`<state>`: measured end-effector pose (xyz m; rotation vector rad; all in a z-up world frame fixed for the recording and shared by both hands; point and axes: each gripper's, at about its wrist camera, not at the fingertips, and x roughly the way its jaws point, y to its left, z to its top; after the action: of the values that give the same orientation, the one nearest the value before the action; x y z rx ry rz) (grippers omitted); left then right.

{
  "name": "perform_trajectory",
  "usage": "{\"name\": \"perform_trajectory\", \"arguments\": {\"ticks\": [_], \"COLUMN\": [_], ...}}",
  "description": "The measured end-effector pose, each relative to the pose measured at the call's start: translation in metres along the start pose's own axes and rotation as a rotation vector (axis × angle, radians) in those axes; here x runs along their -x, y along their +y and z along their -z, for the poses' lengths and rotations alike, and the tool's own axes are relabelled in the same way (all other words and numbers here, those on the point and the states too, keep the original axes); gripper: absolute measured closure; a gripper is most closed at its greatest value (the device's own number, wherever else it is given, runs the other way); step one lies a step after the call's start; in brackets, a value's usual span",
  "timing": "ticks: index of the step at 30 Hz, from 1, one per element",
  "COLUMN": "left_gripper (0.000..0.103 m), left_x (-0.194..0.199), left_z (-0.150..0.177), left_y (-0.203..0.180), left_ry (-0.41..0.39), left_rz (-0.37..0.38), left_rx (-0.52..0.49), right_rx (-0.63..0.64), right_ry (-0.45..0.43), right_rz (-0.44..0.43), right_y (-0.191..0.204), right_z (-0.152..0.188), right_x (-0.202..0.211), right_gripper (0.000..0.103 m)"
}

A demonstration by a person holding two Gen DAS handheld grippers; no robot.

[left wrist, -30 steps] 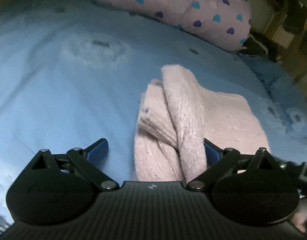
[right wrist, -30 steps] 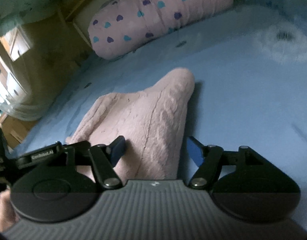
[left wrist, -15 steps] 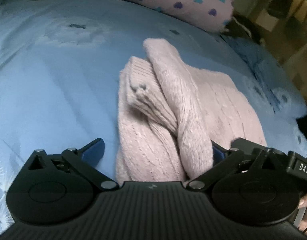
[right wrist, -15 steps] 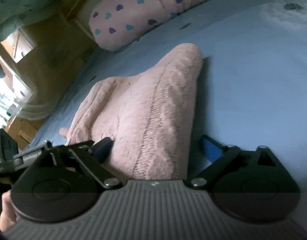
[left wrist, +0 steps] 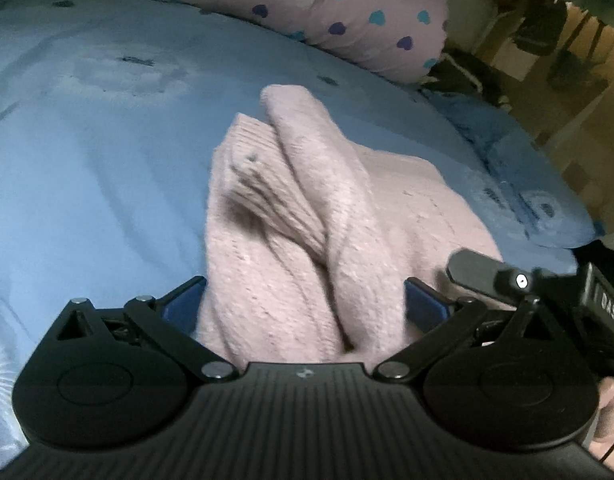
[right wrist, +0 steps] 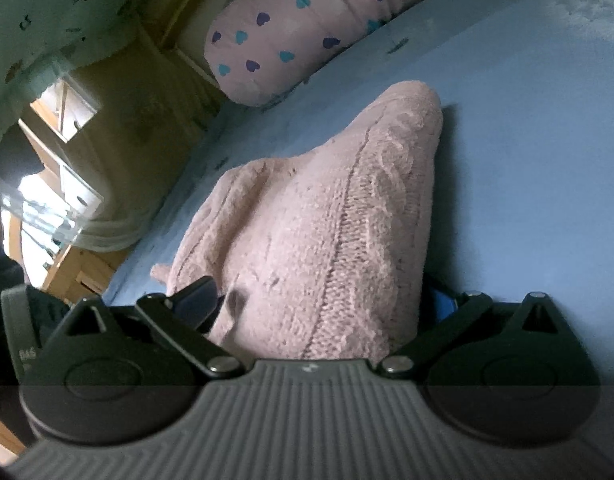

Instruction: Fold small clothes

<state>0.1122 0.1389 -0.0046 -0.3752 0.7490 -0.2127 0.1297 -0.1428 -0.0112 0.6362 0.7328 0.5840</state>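
A pale pink knitted sweater [left wrist: 307,216] lies partly folded on the blue bed sheet [left wrist: 87,168], with a ribbed sleeve laid over its body. My left gripper [left wrist: 303,304] is open with the sweater's near edge between its blue fingers. In the right wrist view the same sweater [right wrist: 327,216] bunches up between the fingers of my right gripper [right wrist: 323,304], which is open and straddles its near edge. The right gripper's black body [left wrist: 547,292] shows at the right of the left wrist view, close beside the left one.
A pink pillow with blue and purple hearts [left wrist: 327,12] lies along the far edge of the bed; it also shows in the right wrist view [right wrist: 307,28]. Wooden furniture [right wrist: 67,128] stands beyond the bed's edge. Blue sheet spreads left of the sweater.
Both grippers have moved forward onto the sweater's near edge, so more knit sits between their fingers. The right gripper has come close beside the left. The sweater bunches up higher.
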Motion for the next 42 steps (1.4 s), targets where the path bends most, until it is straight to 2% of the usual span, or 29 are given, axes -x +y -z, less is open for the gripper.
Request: {"name": "perform_trajectory", "arguments": {"ticks": [3,8,10,12,15,19,24,27,31,38,42], "left_gripper": [0.0,0.003,0.017,0.034,0.043,0.046,0.046,0.046,0.046,0.046,0.046], "left_x": [-0.001,-0.001,0.0,0.002,0.008,0.02,0.039,0.049,0.058,0.062,0.065], "left_z": [0.0,-0.001,-0.002,-0.003,-0.003,-0.003,0.005,0.018,0.036,0.064,0.074], "left_y": [-0.003,-0.003,0.0,0.003,0.006,0.003,-0.014,-0.027,-0.05,-0.094,-0.103], "left_ry": [0.003,0.005,0.005,0.012,0.013,0.022,0.078,0.11,0.149,0.215,0.232], "left_rz": [0.005,0.01,0.039,0.07,0.096,0.12,0.13,0.125,0.157,0.173,0.187], "left_rx": [0.004,0.002,0.017,0.052,0.069,0.114,0.148,0.176,0.201,0.148,0.138], "right_rx": [-0.041,-0.023,-0.02,-0.033,-0.056,-0.044,-0.092,-0.128,-0.178,-0.107,-0.118], "right_ry": [-0.017,-0.016,-0.018,-0.039,-0.06,-0.06,-0.037,0.014,0.083,0.105,0.109], "right_rz": [-0.019,-0.015,-0.001,0.051,0.047,0.028,0.008,0.0,-0.008,0.055,0.065], "right_y": [-0.001,0.001,0.003,0.004,0.006,0.017,0.028,0.027,0.017,0.015,0.009], "right_z": [0.0,0.001,0.0,0.002,0.004,0.001,-0.001,-0.001,-0.001,0.005,0.013], "right_x": [-0.001,-0.004,-0.006,-0.004,0.0,0.004,0.023,0.04,0.065,0.119,0.137], "right_gripper": [0.0,0.0,0.009,0.041,0.049,0.053,0.054,0.054,0.054,0.054,0.054]}}
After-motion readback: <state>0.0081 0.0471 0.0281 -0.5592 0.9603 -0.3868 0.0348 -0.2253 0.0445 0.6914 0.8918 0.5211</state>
